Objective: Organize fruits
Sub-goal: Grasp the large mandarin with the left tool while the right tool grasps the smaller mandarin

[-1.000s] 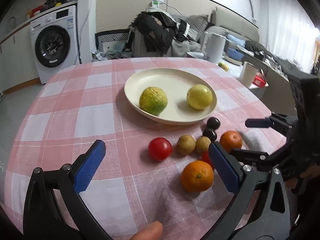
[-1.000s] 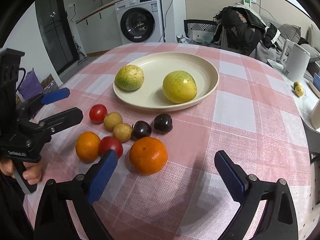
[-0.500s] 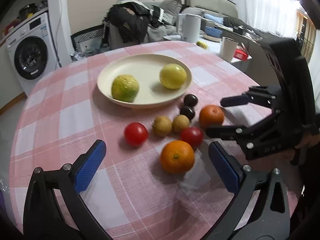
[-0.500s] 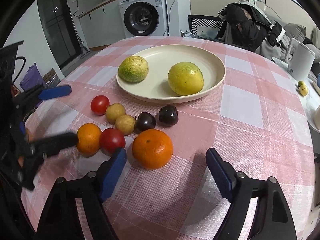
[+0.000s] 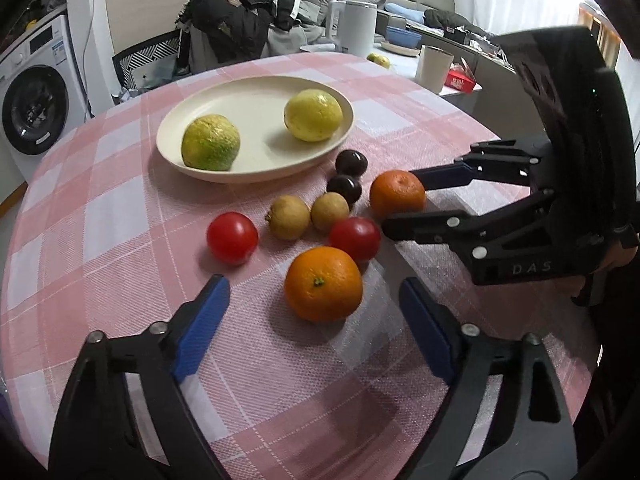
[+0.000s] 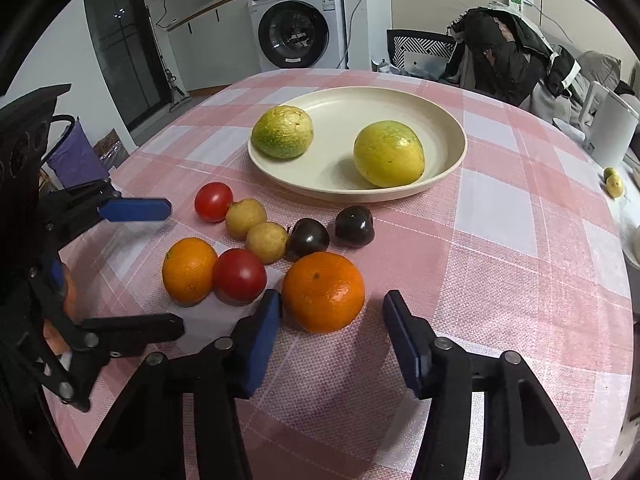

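Note:
A cream plate (image 5: pixel 256 92) (image 6: pixel 448 120) holds a green-yellow fruit (image 5: pixel 211 142) and a yellow fruit (image 5: pixel 313 115). Below it on the pink checked cloth lie two oranges, two red tomatoes, two small brown fruits and two dark plums. My left gripper (image 5: pixel 314 332) is open, its blue pads either side of the near orange (image 5: pixel 323 284). My right gripper (image 6: pixel 330 332) is open around the other orange (image 6: pixel 323 291), not touching it. Each gripper shows in the other's view, the right one (image 5: pixel 408 196) and the left one (image 6: pixel 160 264).
The round table's edge curves close on both sides. A washing machine (image 6: pixel 298 36) and a chair piled with clothes (image 5: pixel 232 24) stand behind. A white kettle (image 5: pixel 359 26), a cup (image 5: pixel 434 68) and a small fruit (image 5: pixel 378 60) sit on a side table.
Both grippers have moved forward and down to the oranges. The right gripper's fingers have narrowed around its orange. The left wrist view has swung, so the plate sits further left.

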